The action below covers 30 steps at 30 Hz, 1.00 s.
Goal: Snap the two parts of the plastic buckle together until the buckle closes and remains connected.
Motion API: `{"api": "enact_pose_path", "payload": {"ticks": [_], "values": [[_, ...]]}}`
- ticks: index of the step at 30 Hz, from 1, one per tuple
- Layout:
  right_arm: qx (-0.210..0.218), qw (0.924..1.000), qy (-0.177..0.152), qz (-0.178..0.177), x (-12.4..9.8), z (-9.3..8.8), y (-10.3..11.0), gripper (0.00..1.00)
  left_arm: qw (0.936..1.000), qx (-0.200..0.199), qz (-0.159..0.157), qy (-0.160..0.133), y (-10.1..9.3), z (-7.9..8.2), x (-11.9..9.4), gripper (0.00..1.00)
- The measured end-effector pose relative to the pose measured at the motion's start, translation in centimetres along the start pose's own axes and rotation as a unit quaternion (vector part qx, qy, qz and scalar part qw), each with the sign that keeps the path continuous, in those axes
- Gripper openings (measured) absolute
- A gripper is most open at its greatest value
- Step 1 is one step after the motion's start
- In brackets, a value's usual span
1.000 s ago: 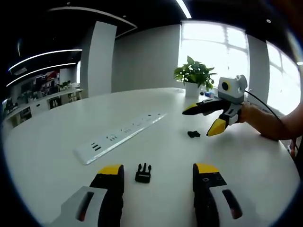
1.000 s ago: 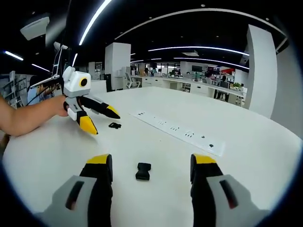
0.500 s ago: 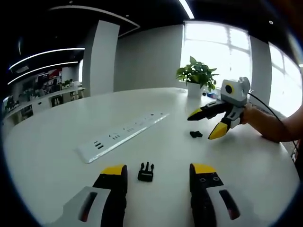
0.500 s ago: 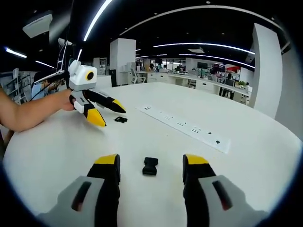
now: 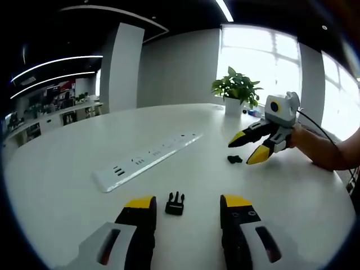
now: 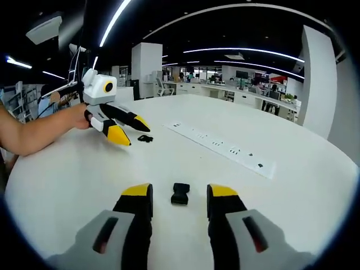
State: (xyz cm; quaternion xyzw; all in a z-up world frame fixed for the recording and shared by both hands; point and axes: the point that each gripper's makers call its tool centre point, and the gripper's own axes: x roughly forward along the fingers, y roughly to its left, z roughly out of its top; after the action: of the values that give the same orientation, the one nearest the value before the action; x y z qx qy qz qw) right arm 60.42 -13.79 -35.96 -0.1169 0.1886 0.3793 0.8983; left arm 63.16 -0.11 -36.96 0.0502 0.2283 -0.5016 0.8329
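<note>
On the white surface (image 5: 67, 152), the pronged buckle half (image 5: 175, 203) lies between the left gripper (image 5: 183, 207)'s released jaws; the socket half (image 6: 180, 193) lies between the right gripper (image 6: 179, 196)'s, also released.

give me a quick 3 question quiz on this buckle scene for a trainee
1. True or false: the pronged black plastic buckle piece lies on the round white table in front of the left tongs.
2. What lies between the right tongs?
A. a white power strip
B. the blocky black plastic buckle piece
C. a potted plant
3. Fill in: the two buckle pieces are ____ (joined / apart).

Key: 1 true; 2 B; 3 apart. Both tongs are open, neither gripping a piece yet. The long white power strip lies off to the side, and the green potted plant stands at the table's far edge.
</note>
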Motion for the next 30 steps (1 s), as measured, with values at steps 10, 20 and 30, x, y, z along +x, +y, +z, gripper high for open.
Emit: {"api": "enact_pose_path", "payload": {"ticks": [10, 20, 30], "values": [[0.002, 1.0, 0.001, 0.004, 0.03, -0.07, 0.14, 0.33, 1.0, 0.001, -0.001, 0.001, -0.01, -0.11, 0.06, 0.42], [0.003, 1.0, 0.002, 0.007, 0.05, -0.25, 0.39, 0.31, 0.9999, 0.009, -0.001, 0.005, 0.01, -0.31, 0.24, 0.39], [0.015, 0.9998, 0.0, 0.011, 0.11, -0.36, 0.39, 0.3, 1.0, -0.01, 0.0, 0.0, 0.18, -0.17, 0.04, 0.35]]}}
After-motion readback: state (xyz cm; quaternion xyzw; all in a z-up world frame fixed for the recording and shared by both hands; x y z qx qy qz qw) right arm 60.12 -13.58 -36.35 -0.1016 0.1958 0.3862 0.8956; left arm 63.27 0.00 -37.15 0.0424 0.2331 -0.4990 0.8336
